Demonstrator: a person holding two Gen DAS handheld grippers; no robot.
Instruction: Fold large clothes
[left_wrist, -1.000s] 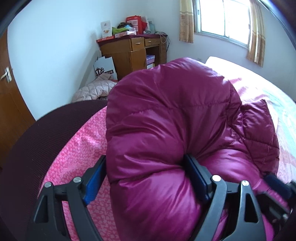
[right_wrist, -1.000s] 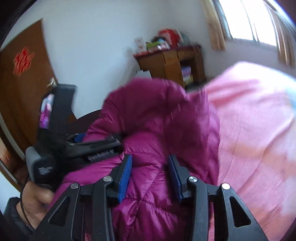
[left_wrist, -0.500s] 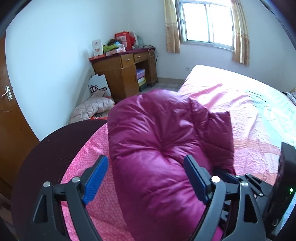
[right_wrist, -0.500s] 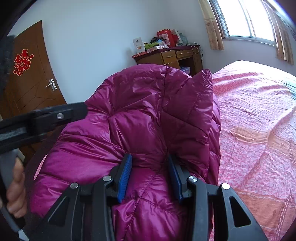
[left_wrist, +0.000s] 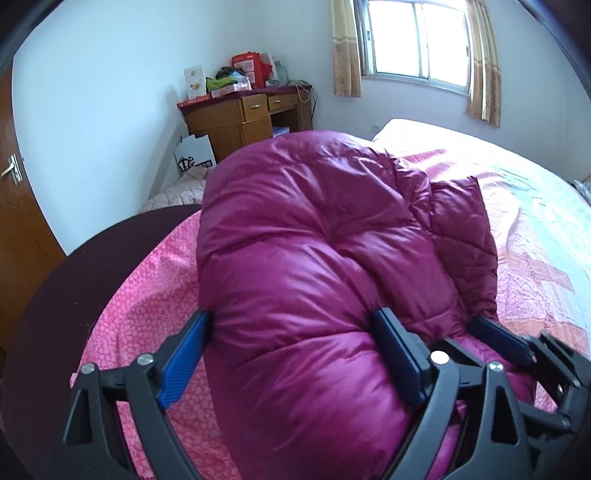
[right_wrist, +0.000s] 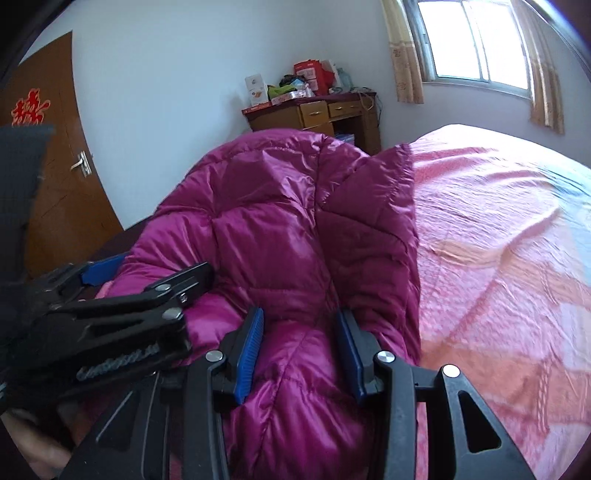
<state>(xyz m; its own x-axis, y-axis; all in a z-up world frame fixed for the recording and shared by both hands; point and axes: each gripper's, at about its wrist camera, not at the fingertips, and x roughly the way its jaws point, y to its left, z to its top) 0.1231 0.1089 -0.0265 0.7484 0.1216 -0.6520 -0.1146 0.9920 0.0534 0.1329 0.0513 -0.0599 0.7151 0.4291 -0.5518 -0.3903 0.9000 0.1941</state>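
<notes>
A magenta quilted puffer jacket (left_wrist: 314, 258) lies bunched and folded over on the pink bedspread (left_wrist: 535, 240). My left gripper (left_wrist: 291, 354) has its blue-padded jaws wide around a thick roll of the jacket. My right gripper (right_wrist: 301, 350) is closed on a fold of the jacket (right_wrist: 277, 229) just to the right of the left one. The left gripper shows at the left of the right wrist view (right_wrist: 110, 314), and the right gripper's tip shows in the left wrist view (left_wrist: 517, 350).
A wooden desk (left_wrist: 243, 122) with boxes on top stands against the far wall under a curtained window (left_wrist: 417, 40). A brown door (right_wrist: 62, 192) is at the left. A pale quilted item (left_wrist: 177, 192) lies on the floor beside the bed.
The left gripper, open half a second ago, has closed in around the jacket roll. The jacket has risen and bulged nearer the cameras. The right gripper keeps its hold.
</notes>
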